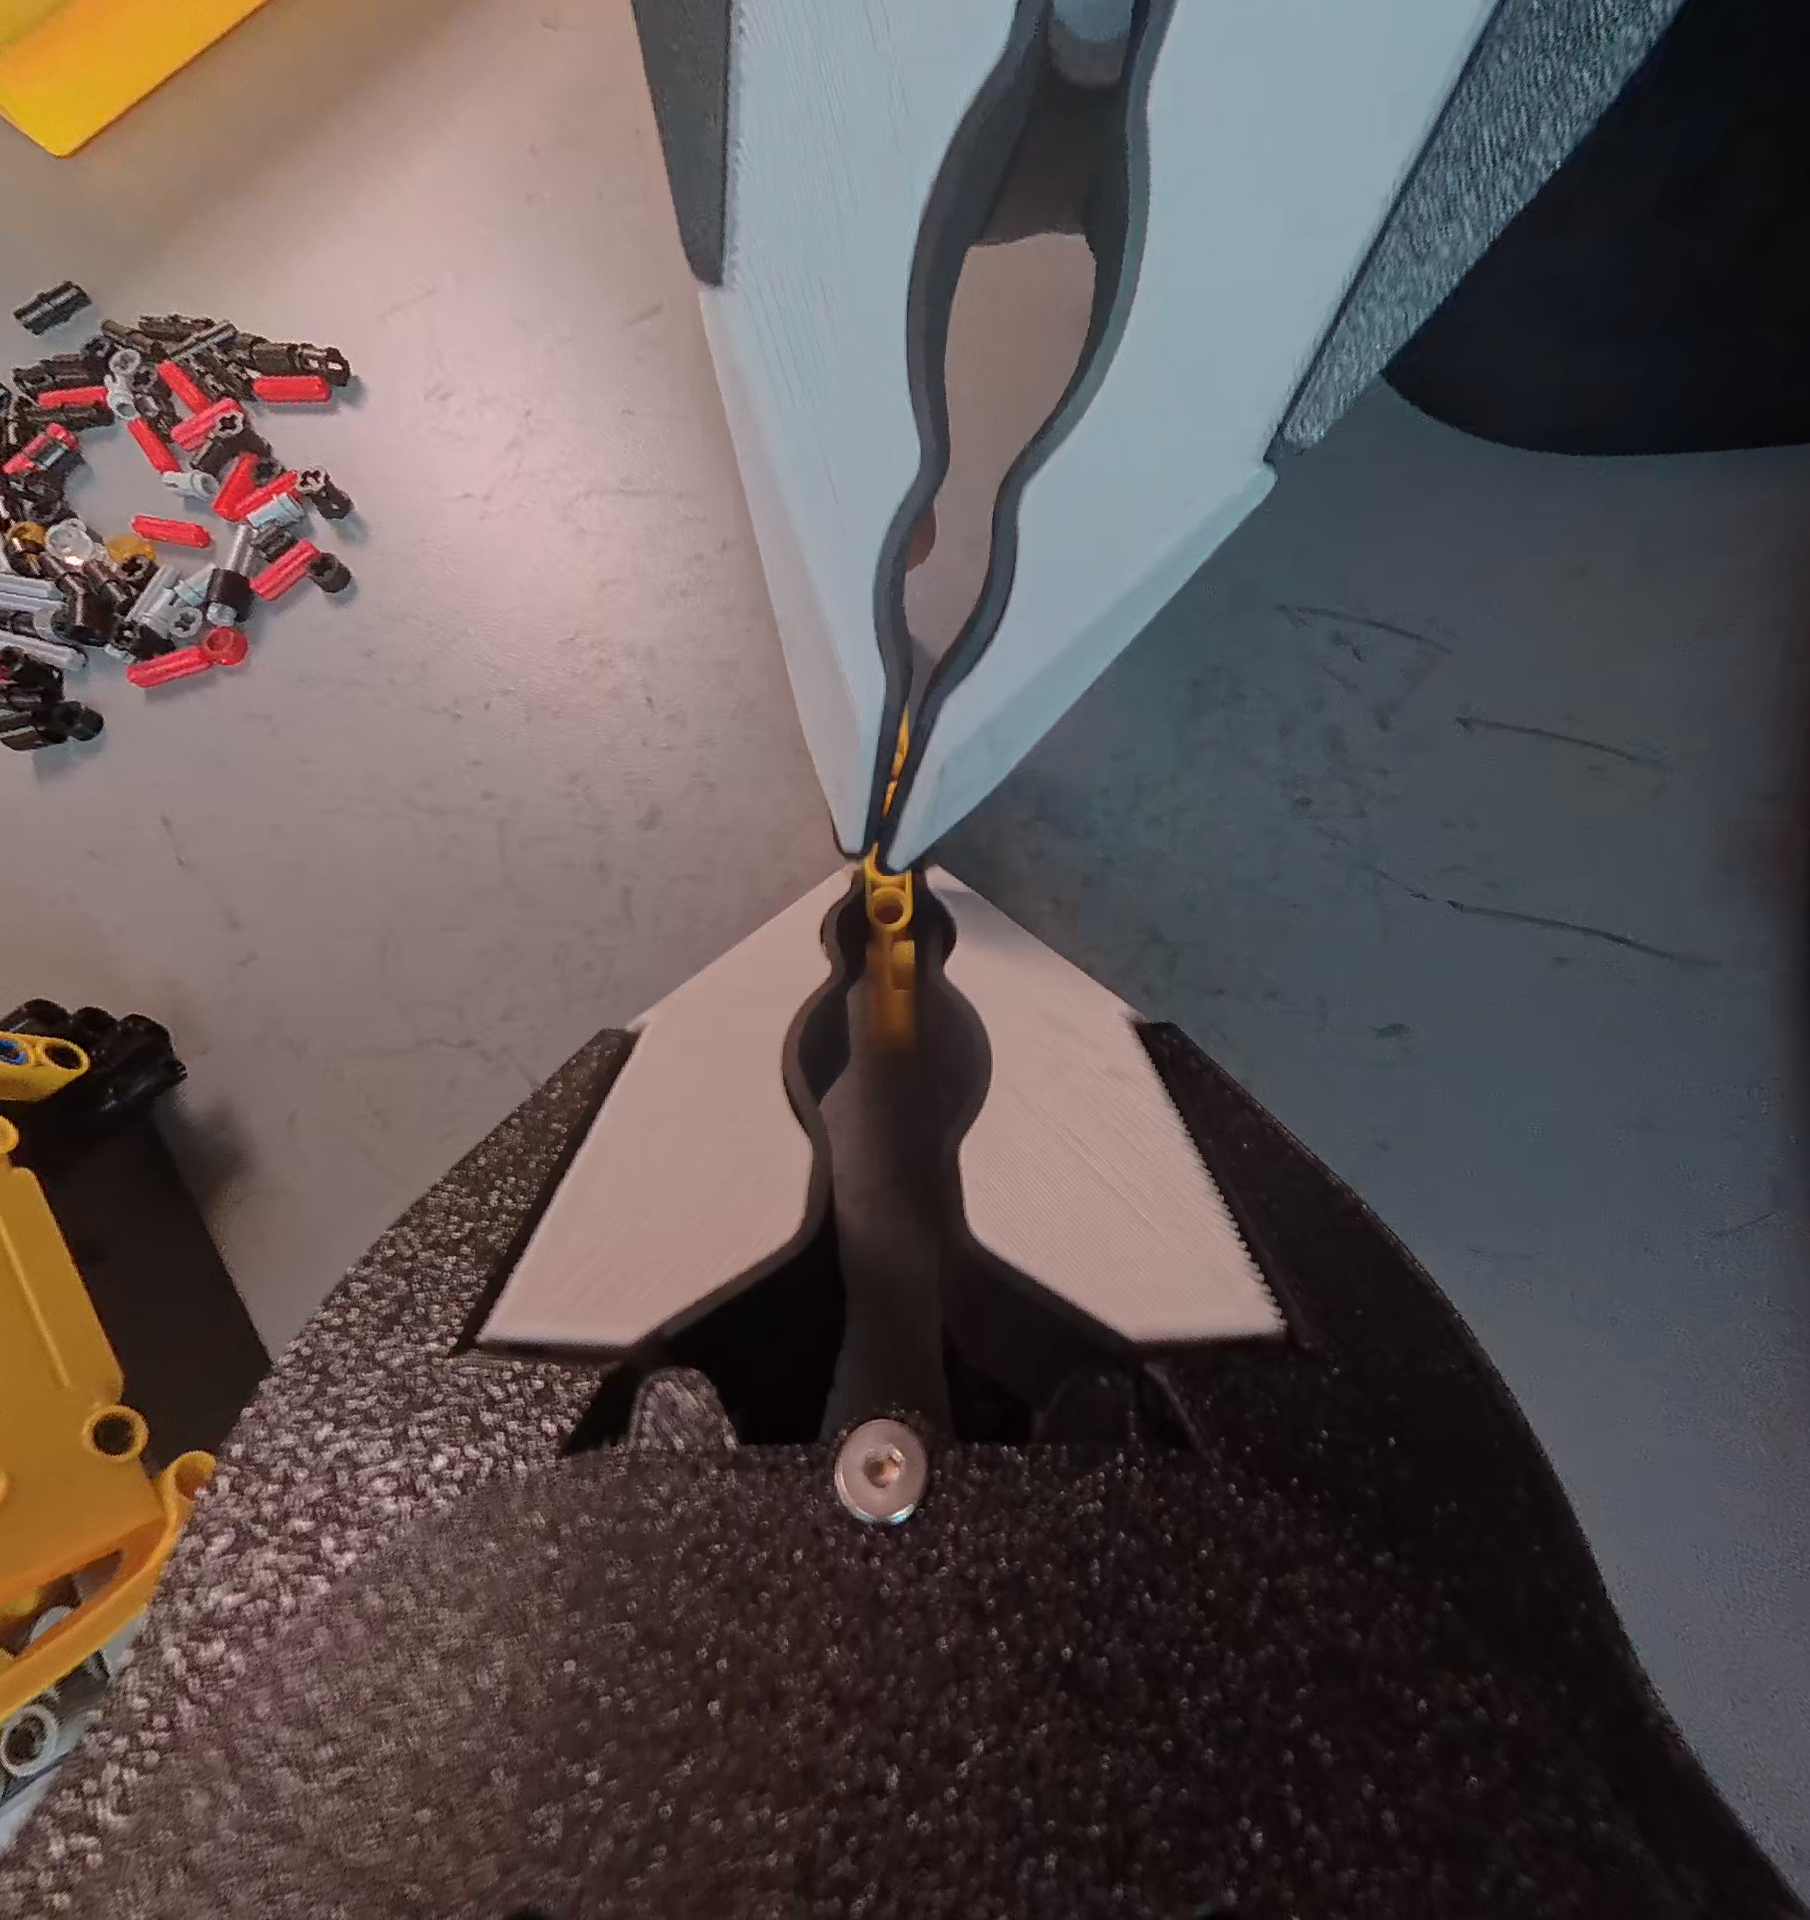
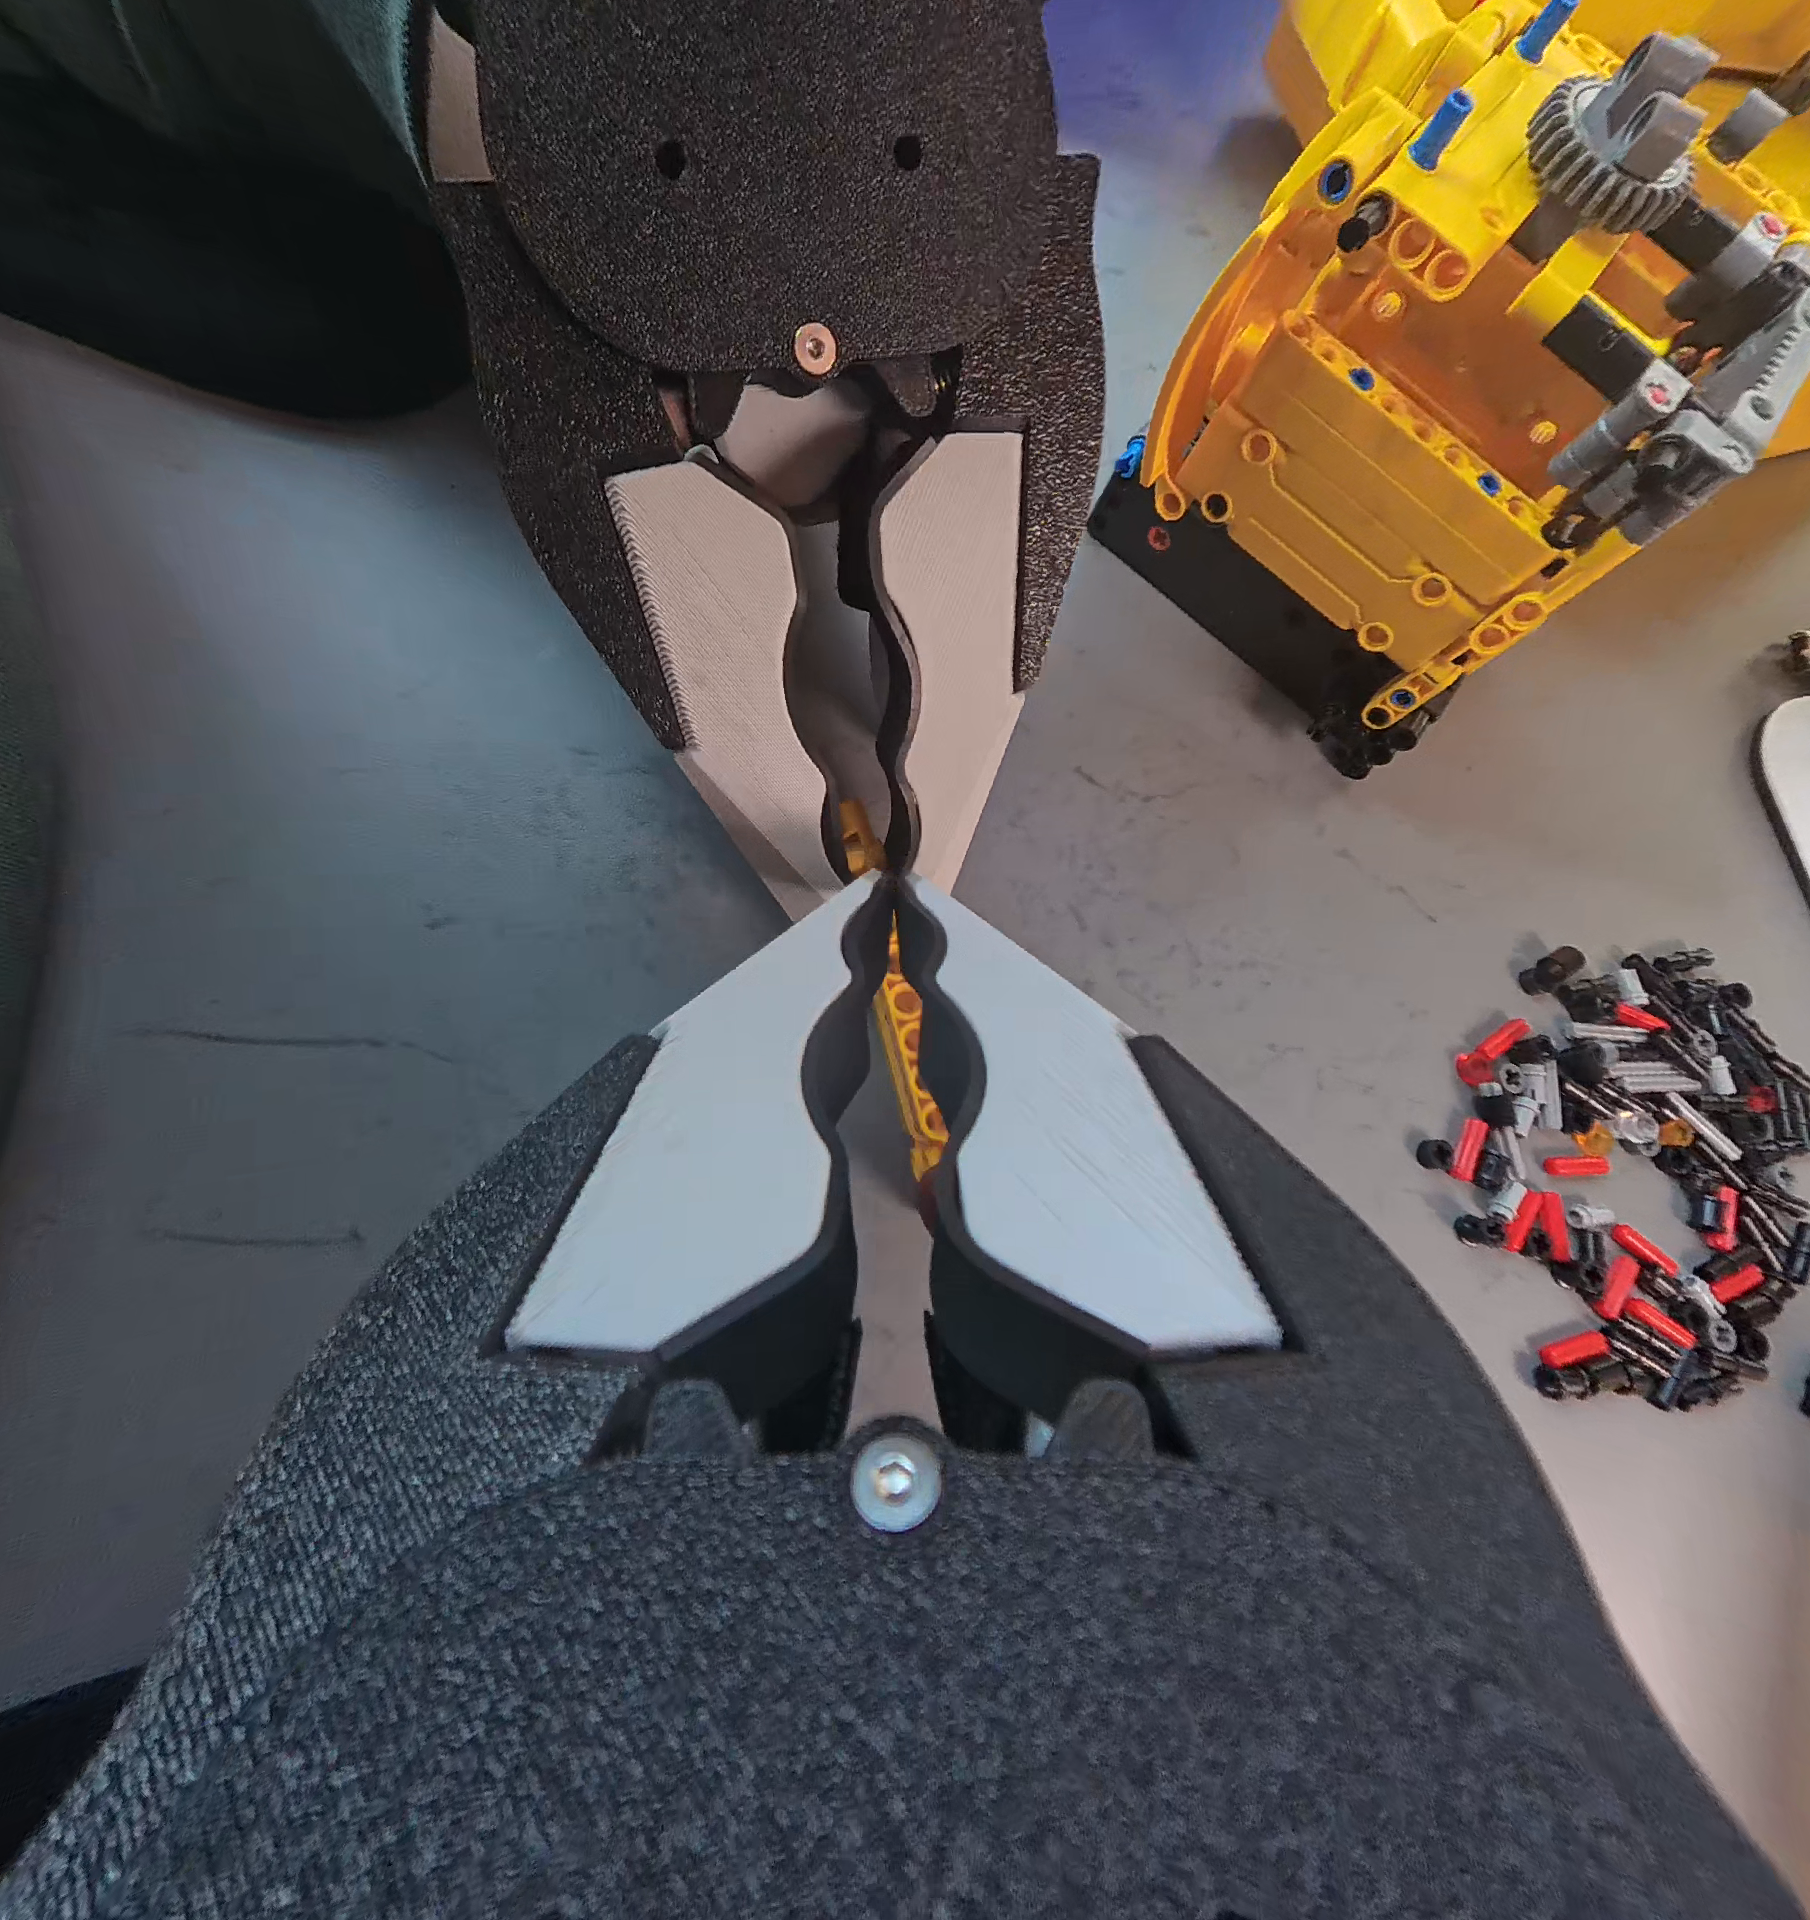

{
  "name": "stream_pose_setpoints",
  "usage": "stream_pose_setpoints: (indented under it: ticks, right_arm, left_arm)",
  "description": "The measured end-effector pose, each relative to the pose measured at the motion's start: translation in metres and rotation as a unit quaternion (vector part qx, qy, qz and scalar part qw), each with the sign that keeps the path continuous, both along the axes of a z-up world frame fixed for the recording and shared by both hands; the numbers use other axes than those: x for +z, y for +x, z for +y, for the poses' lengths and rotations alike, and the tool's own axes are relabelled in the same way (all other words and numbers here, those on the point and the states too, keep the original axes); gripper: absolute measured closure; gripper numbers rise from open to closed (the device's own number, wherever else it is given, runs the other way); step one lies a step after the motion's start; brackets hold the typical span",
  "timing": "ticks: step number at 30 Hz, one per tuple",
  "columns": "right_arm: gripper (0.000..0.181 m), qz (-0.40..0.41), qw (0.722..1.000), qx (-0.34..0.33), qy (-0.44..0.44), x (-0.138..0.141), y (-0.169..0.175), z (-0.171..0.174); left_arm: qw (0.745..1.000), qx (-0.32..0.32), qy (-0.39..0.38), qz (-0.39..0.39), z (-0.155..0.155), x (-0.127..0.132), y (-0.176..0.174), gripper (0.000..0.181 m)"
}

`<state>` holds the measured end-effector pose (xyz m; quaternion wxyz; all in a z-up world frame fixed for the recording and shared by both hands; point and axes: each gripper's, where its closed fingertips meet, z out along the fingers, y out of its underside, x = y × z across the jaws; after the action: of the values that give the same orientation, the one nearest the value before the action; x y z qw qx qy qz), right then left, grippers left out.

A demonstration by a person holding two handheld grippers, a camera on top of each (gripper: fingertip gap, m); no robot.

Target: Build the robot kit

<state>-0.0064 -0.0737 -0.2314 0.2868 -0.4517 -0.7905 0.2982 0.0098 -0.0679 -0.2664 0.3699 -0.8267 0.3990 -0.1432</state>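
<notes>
Yellow plastic is showing at the centre of the left wrist view: a slim yellow holed toy-brick beam (image 1: 888, 935) is sitting between the tips of the left gripper (image 1: 888, 883), whose white ridged fingers (image 1: 693, 1143) are closing down to a narrow slit around it. The right gripper (image 1: 885, 821), coming in from above in this view, is meeting it tip to tip with its jaws pressed nearly together, and a sliver of the same yellow is peeking out between them. Both grippers are therefore pinching one beam, held in the air above the grey scuffed tabletop (image 1: 465, 727). A loose heap of small black, red and grey connector pins (image 1: 132, 520) is lying well apart on the left, and a partly built yellow brick vehicle model (image 1: 28, 1299) is standing at the lower left edge.

In the right wrist view the right gripper (image 2: 893, 904) is gripping the beam along its length; its row of round holes is running back between the wavy black-edged pads. The left gripper (image 2: 875, 862) is clamping the far end. The beam looks straight and rigid. The model, with grey gears and blue pins on top, is standing to the upper right, untouched, and the pin heap is lying to the right. As far as I can judge, the beam is lifted and shared between both grippers but joined to nothing.
</notes>
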Motion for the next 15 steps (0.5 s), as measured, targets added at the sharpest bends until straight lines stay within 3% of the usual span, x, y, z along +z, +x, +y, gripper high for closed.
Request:
stream_pose_setpoints:
  ticks: [5, 15]
  right_arm:
    - [0.163, -0.008, 1.0, -0.005, -0.011, 0.004, 0.02, 0.024]
    - [0.173, -0.051, 0.998, 0.015, -0.026, -0.022, 0.033, 0.025]
  left_arm:
    - [1.0, 0.0, 0.007, 0.006, 0.0, 0.0, 0.0, 0.174]
    - [1.0, 0.001, 0.008, 0.005, 0.0, 0.0, -0.001, 0.172]
